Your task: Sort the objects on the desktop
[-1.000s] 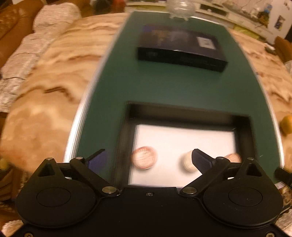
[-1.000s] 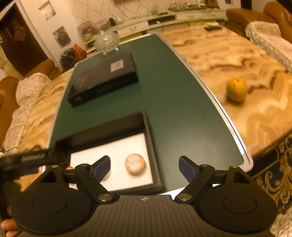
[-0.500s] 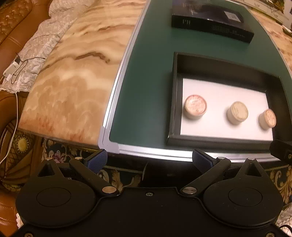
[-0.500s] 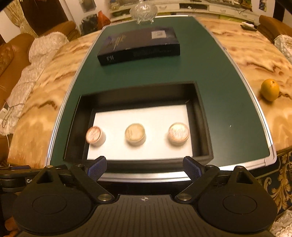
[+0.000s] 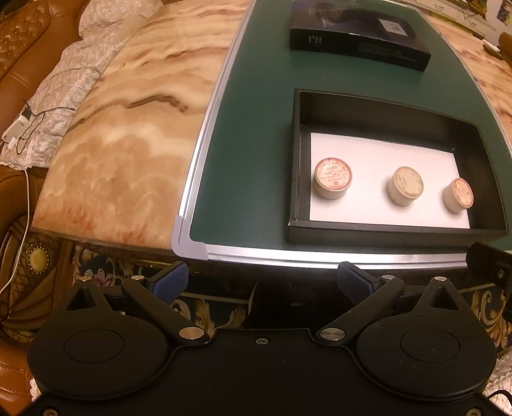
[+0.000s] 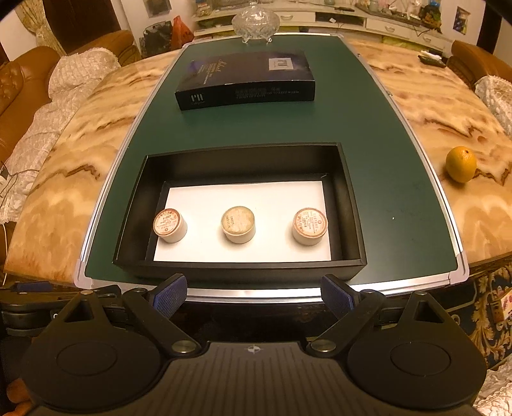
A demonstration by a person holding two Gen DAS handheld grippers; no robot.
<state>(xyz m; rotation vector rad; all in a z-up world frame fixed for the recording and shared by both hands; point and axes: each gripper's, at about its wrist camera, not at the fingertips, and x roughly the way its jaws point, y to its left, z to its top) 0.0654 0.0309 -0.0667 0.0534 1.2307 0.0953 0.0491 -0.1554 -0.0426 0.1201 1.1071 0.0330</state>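
While each gripper [image 5: 260, 283] [image 6: 252, 296] gapes wide and empty, three capped jars [image 6: 238, 224] stand inside the black tray [image 6: 243, 160].

A marble bench [image 6: 425, 105] fills the middle of the frame, and a green mat [image 6: 256, 128] with a silver rim lies along its centre. On the mat, a black tray [image 6: 348, 198] sits at the lower centre, a dark box [image 6: 246, 80] lies flat above it, and a glass dish [image 6: 256, 19] stands at the top edge. An orange [image 6: 460, 163] rests on bare marble at the right.
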